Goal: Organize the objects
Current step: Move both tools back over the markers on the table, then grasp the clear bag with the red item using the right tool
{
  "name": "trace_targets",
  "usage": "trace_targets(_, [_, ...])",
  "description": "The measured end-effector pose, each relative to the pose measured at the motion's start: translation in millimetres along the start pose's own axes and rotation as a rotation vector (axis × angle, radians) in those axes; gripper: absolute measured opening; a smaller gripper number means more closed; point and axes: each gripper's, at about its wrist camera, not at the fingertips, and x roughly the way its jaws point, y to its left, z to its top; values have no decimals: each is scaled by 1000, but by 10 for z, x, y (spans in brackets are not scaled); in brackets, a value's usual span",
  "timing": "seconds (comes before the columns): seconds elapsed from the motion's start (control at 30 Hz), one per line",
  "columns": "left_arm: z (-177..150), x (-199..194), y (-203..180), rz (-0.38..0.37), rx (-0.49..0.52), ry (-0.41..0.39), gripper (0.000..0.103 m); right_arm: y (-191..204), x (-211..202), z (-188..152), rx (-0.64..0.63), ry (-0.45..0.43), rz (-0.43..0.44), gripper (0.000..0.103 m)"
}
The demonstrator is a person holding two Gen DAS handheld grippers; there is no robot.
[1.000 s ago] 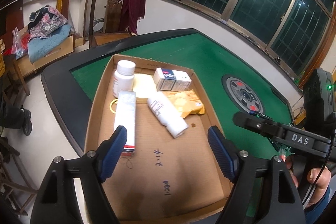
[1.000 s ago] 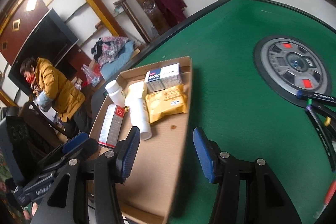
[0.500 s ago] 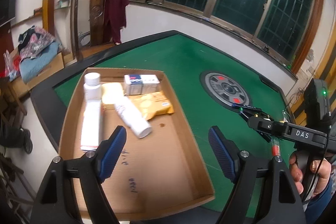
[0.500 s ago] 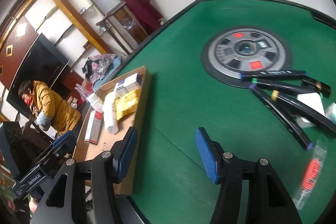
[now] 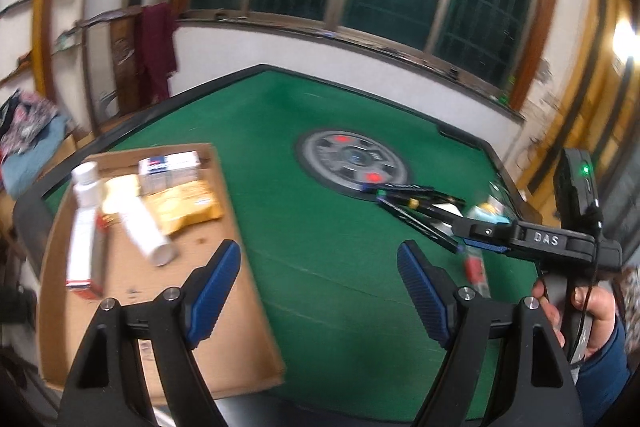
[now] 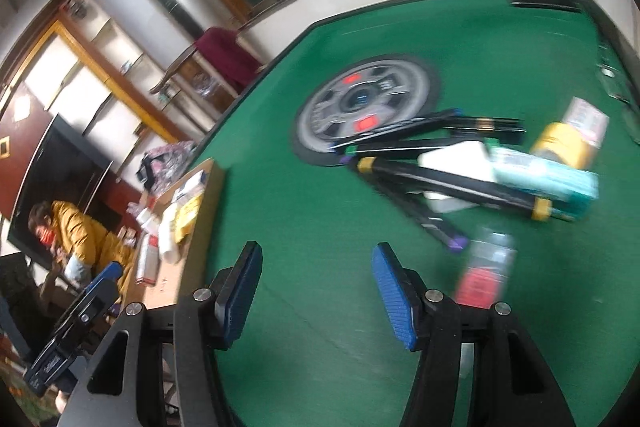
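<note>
A: Left wrist view: what takes up the most room?

B: The green worktop [image 5: 320, 195], with a round grey dial [image 5: 354, 163] set in its middle. On its left side lies a flat cardboard tray [image 5: 224, 227].

A: What is in the tray?

B: Toward its far end, a white bottle [image 5: 86, 183] upright, a long white and red box [image 5: 82, 251] lying flat, a white tube [image 5: 146, 231] on its side, a yellow packet [image 5: 186, 207] and a small white and blue box [image 5: 170, 165]. All blurred.

A: And the left tool [image 5: 318, 289]?

B: Spread wide with nothing between its blue pads, hanging over the tray's near right corner and the green felt.

A: Right wrist view?

B: The right tool [image 6: 316, 293] is also spread and empty, above bare felt. Ahead of it, beside the dial [image 6: 366, 109], is a loose heap: several black pens [image 6: 436, 179] with coloured ends, crossing one another, a white box [image 6: 456, 163] under them, a pale teal box [image 6: 548, 177] and a yellow bottle [image 6: 564, 143]. Nearer, just right of the tool, a red and clear packet [image 6: 484, 273] lies apart from the heap.

A: Anything smaller?

B: The right hand [image 5: 588, 311] grips its handle at the left view's edge.
</note>
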Motion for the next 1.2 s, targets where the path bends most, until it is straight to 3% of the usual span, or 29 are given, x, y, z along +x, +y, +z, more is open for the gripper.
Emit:
trace_targets(0.17, [-86, 259, -454, -91, 81, 29, 85, -378, -203, -15, 58, -55, -58, 62])
trace_targets(0.4, [-323, 823, -828, -138, 125, 134, 85, -732, -278, 14, 145, -76, -110, 62])
trace_targets(0.8, [-482, 1111, -702, -160, 63, 193, 85, -807, -265, 53, 98, -83, -272, 68])
trace_targets(0.9, [-477, 1081, -666, -175, 48, 175, 85, -825, -277, 61, 95, -79, -302, 68])
trace_targets(1.2, [-481, 1154, -528, -232, -45, 222, 85, -796, -139, 25, 94, -2, -278, 68])
